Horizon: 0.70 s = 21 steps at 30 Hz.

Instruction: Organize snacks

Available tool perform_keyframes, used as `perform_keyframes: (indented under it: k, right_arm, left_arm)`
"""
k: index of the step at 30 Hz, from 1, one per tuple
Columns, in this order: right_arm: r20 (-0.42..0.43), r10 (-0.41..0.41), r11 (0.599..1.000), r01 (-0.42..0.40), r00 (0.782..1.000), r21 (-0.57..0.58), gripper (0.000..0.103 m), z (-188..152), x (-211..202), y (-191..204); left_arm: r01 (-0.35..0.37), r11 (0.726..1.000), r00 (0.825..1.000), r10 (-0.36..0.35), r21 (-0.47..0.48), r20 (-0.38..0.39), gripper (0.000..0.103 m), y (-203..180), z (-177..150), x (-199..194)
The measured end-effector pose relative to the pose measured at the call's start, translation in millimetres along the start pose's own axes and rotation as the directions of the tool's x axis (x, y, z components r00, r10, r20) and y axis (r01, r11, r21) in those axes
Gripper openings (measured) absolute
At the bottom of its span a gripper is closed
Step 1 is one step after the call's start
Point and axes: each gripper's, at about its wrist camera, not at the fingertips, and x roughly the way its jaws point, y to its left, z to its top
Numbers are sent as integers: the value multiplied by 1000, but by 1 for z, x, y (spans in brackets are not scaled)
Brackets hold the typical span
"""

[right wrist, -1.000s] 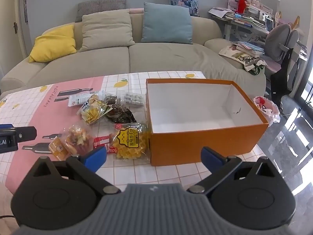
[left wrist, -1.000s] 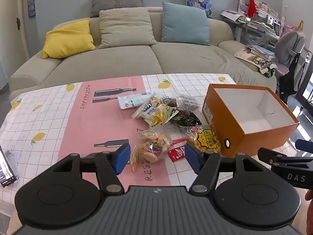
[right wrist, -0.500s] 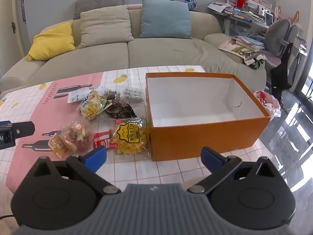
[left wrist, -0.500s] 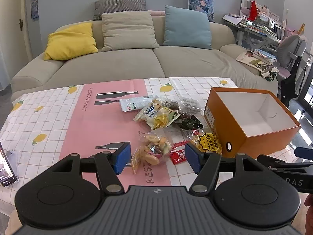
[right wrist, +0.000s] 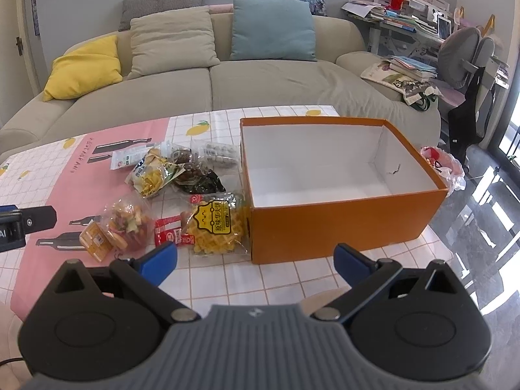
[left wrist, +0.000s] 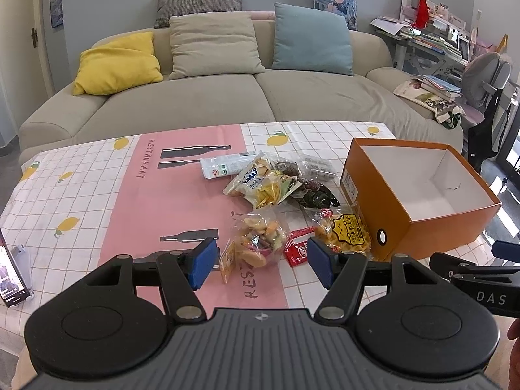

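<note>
Nothing is put away yet. The orange box (right wrist: 341, 224) is empty, and all the snacks (right wrist: 195, 195) lie beside it on the surface (left wrist: 81, 195). The left gripper (left wrist: 260, 261) and right gripper (right wrist: 256, 260) are both open and hold nothing.

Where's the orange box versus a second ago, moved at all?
No. The orange box keeps its place on the tablecloth: the lemon print is still just behind its far rim, and the waffle packet still sits at its near left corner.

free: pink cloth (left wrist: 169, 208) left of snack pile (left wrist: 276, 208) | blocked: orange box (right wrist: 341, 217) against pile's right
</note>
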Motion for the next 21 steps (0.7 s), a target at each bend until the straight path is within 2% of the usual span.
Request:
perform_keyframes:
  k: [21]
  right_arm:
    - [-28,-20,1000,20,999,0,100,-3,2,1]
  left_arm:
    - [8,1000,1000,-8,12,-25,75,-3,-4,2]
